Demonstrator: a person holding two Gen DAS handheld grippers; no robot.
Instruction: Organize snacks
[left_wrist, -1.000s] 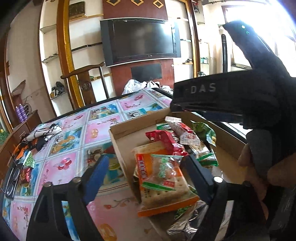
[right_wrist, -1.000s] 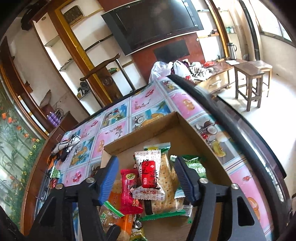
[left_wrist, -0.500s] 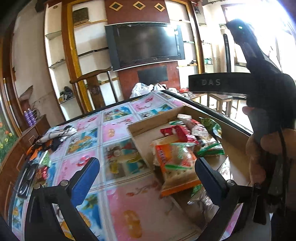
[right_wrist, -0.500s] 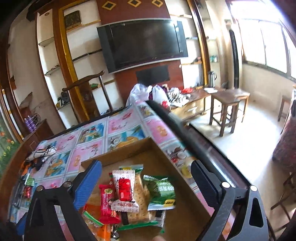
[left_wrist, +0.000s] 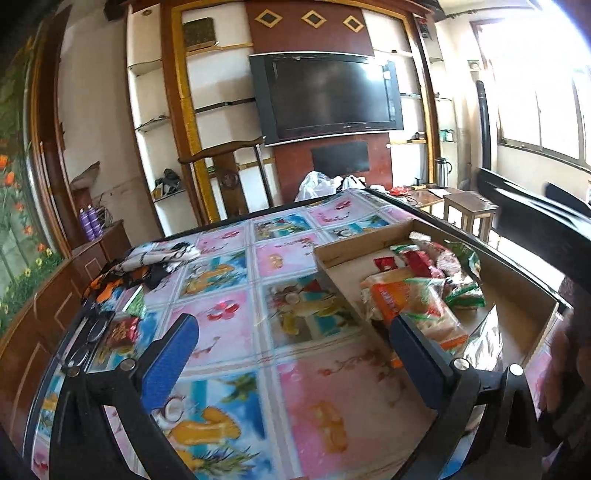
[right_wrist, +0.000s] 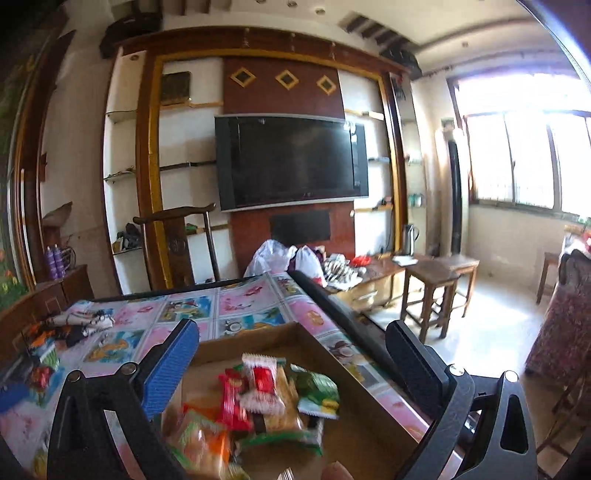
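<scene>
A shallow cardboard box (left_wrist: 334, 254) sits on the right part of the table and holds a pile of snack packets (left_wrist: 417, 291): orange and green cracker packs, small red ones, green ones. My left gripper (left_wrist: 291, 354) is open and empty, above the tablecloth left of the box. The box (right_wrist: 373, 402) and its snack packets (right_wrist: 266, 398) also show in the right wrist view. My right gripper (right_wrist: 291, 362) is open and empty, raised above the box. The right gripper's dark body shows blurred at the right edge of the left wrist view.
The table has a colourful patterned cloth (left_wrist: 236, 314). Loose snack packets (left_wrist: 122, 330), glasses and a crumpled cloth (left_wrist: 155, 258) lie at its left side. A wooden chair (left_wrist: 225, 173) stands behind the table, a TV (right_wrist: 291, 162) on the wall, stools (right_wrist: 436, 280) to the right.
Both grippers have opened wider and pulled up and back from the snack pile. The left one has shifted left over the tablecloth; the right one now looks toward the room.
</scene>
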